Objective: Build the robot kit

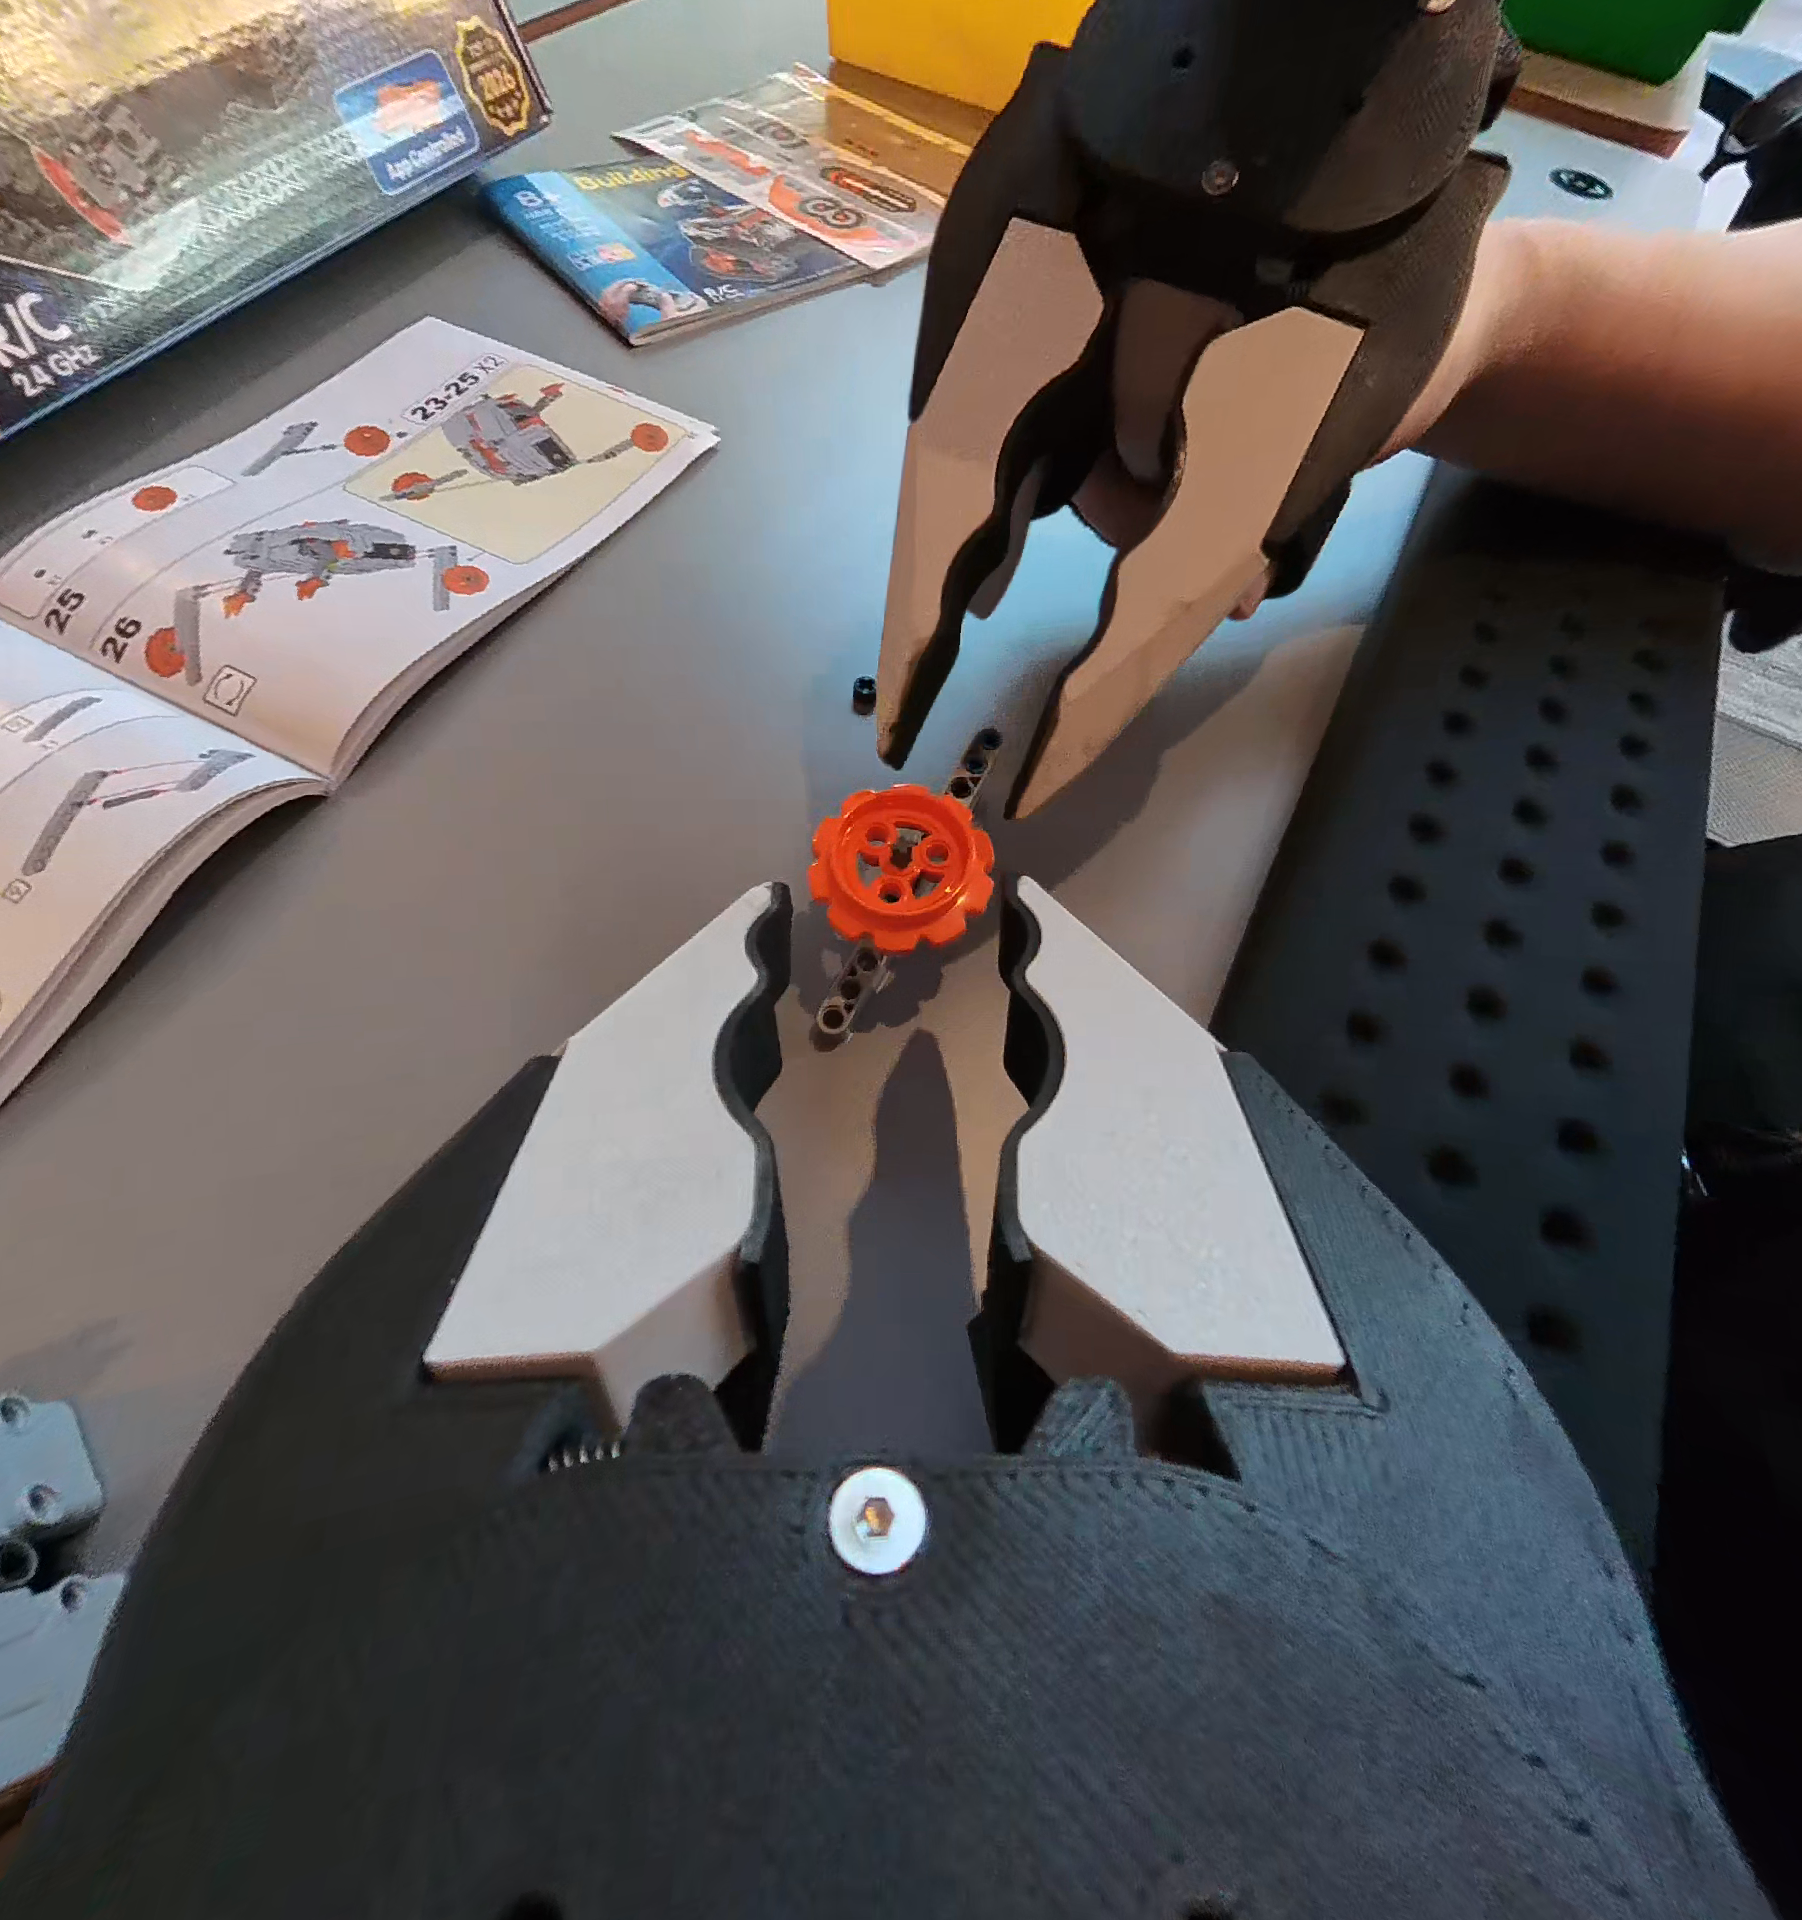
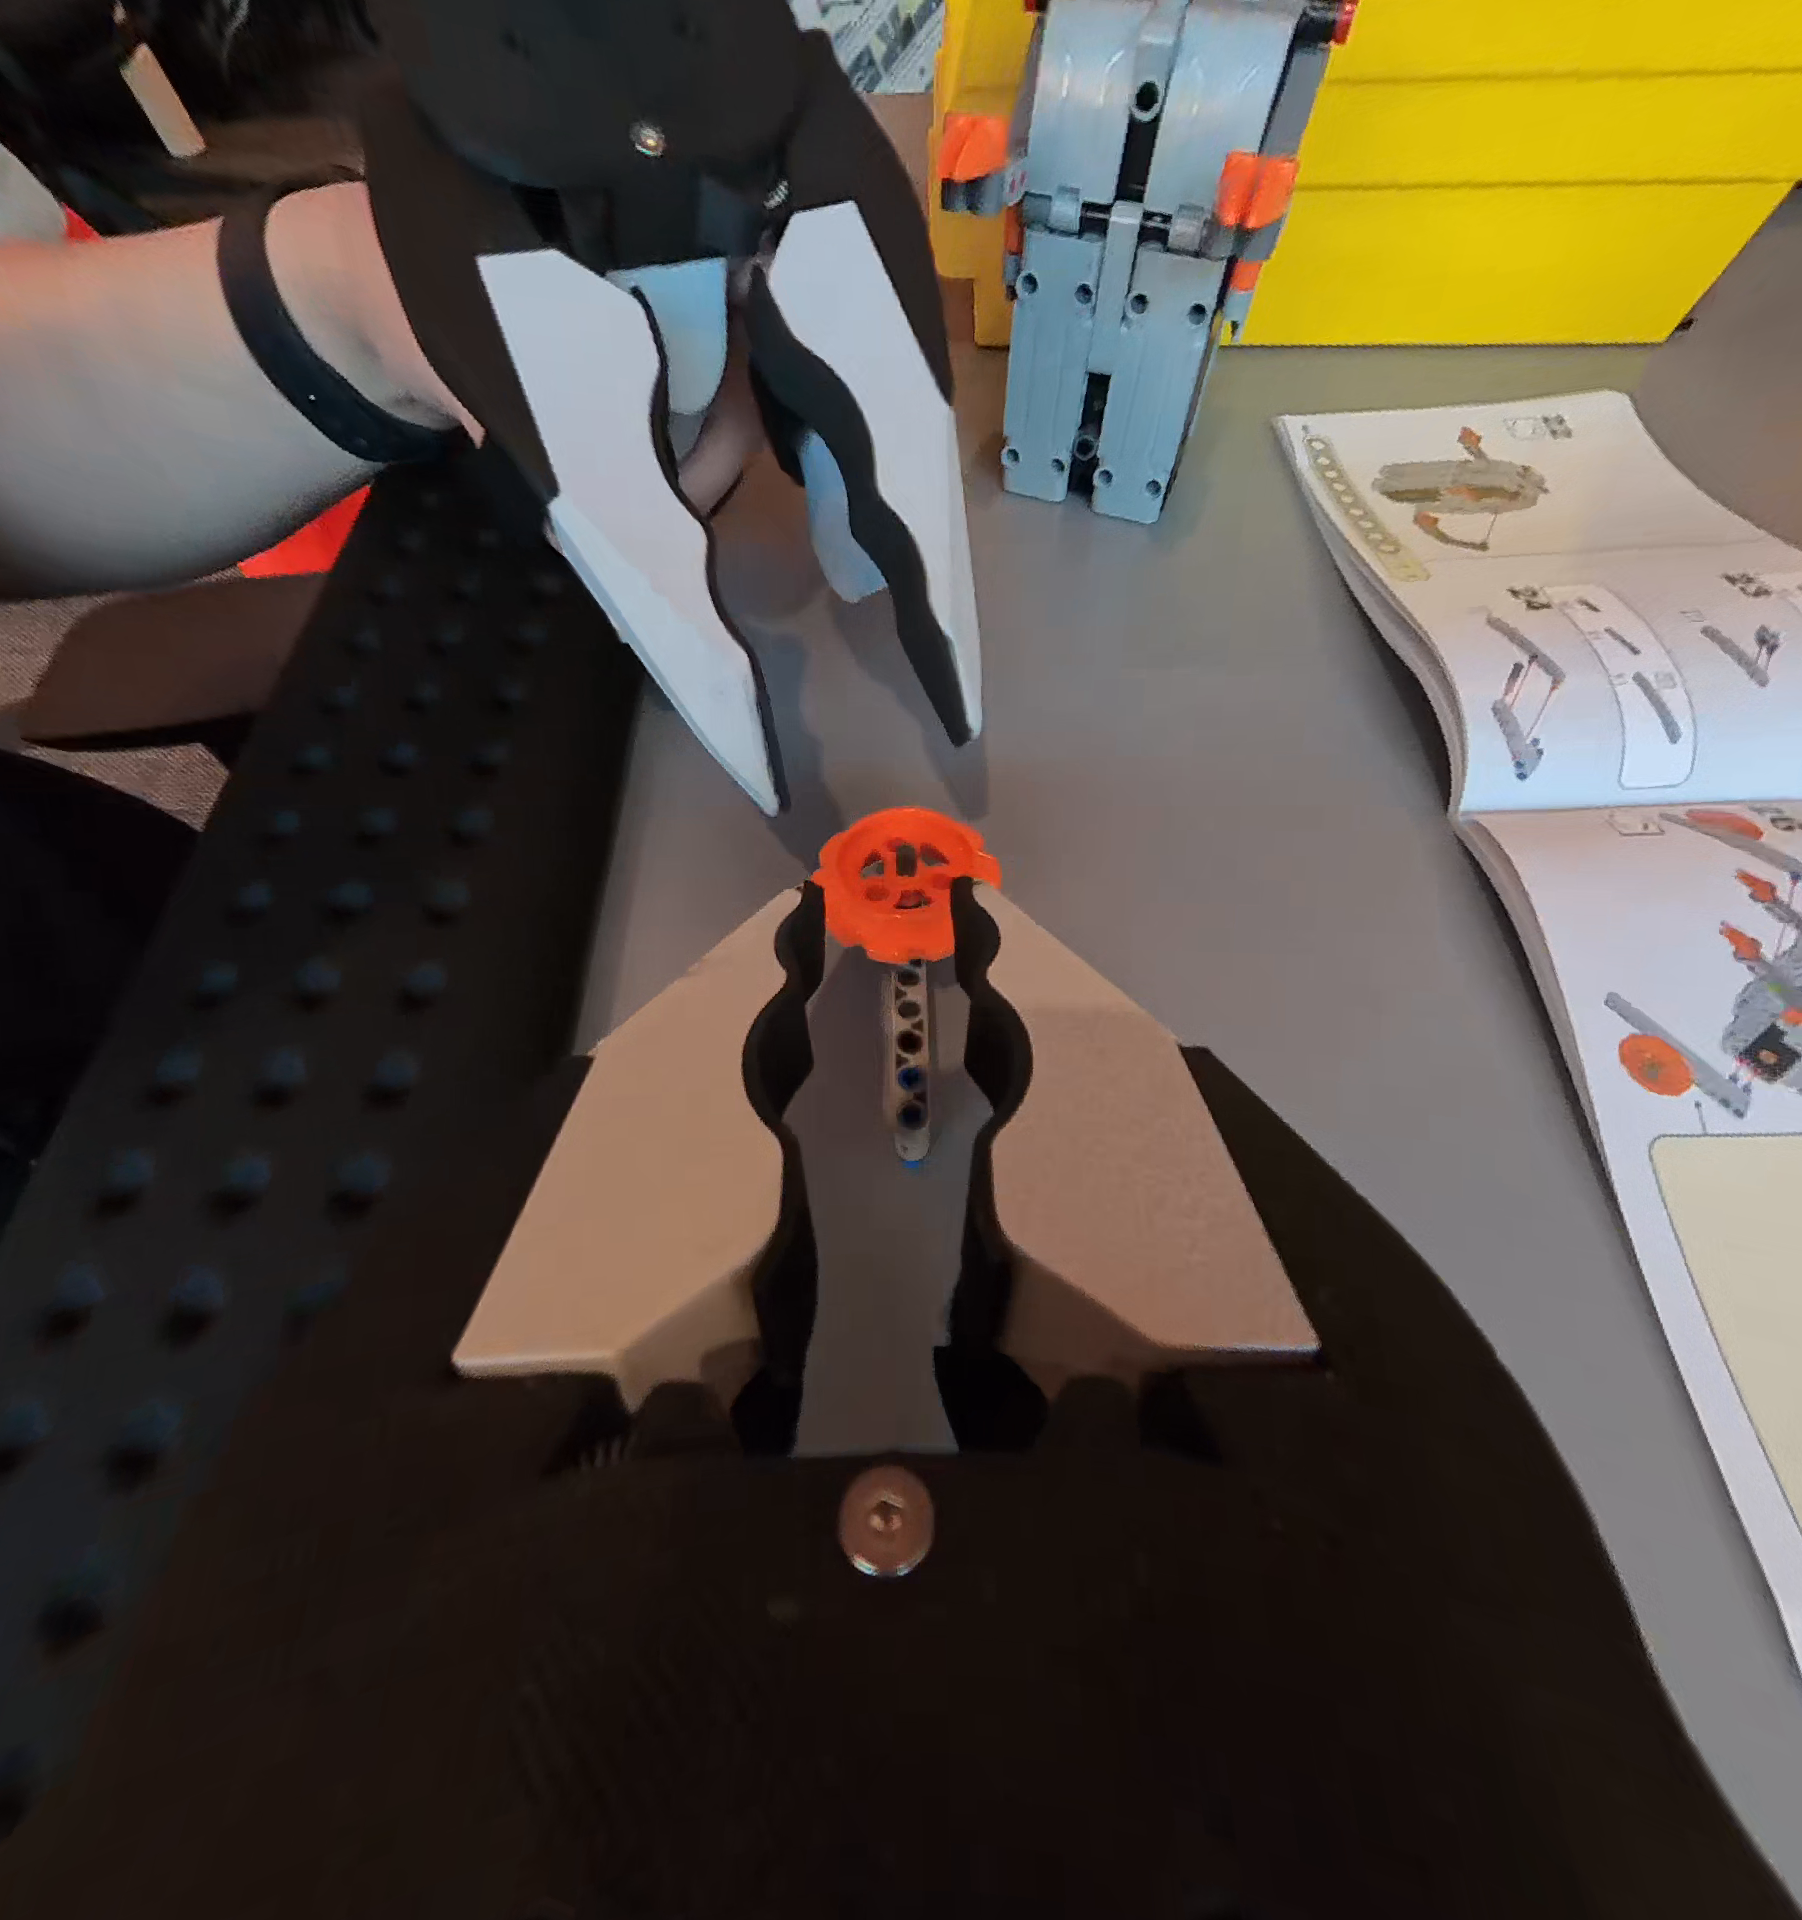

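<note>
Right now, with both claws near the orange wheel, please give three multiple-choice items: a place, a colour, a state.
1. The orange wheel lies: A) on the booklet; B) on the grey table, between left claw and right claw; C) on the black board.
2. The box behind the grey model is: A) blue; B) white; C) yellow.
3. The left claw is: A) open; B) shut on the wheel; C) shut, empty.
Key: B, bare table surrounds it; C, its walls are yellow; A, its fingers stand apart.
</note>
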Demonstrator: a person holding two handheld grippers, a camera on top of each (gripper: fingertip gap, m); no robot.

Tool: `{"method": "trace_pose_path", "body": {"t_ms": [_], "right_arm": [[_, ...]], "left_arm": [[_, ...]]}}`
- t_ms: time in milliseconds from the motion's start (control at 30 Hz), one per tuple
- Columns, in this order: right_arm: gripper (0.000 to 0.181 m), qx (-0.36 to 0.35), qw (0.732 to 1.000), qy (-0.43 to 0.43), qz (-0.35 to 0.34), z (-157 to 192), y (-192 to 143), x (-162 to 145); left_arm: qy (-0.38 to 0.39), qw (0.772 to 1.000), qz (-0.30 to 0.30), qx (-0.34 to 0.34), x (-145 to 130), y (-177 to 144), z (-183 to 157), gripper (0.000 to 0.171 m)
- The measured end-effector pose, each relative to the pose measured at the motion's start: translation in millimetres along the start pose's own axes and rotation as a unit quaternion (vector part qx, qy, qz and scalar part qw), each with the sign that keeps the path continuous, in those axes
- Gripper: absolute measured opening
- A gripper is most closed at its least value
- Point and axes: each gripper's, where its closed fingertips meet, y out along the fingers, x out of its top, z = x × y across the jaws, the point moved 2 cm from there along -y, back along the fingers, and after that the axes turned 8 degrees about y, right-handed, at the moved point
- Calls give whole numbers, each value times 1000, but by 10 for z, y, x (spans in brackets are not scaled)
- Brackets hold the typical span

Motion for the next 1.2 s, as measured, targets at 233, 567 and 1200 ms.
{"method": "trace_pose_path", "body": {"t_ms": [233, 567, 1200], "right_arm": [[29, -11, 998, -51, 24, -23, -92, -105], [27, -13, 998, -35, 44, -67, -89, -193], [6, 134, 965, 223, -33, -57, -204, 13]], "left_arm": [[11, 1000, 11, 2, -54, 65, 22, 39], [20, 999, 41, 11, -200, 116, 43, 41], [13, 1000, 26, 3, -145, 166, 12, 39]]}}
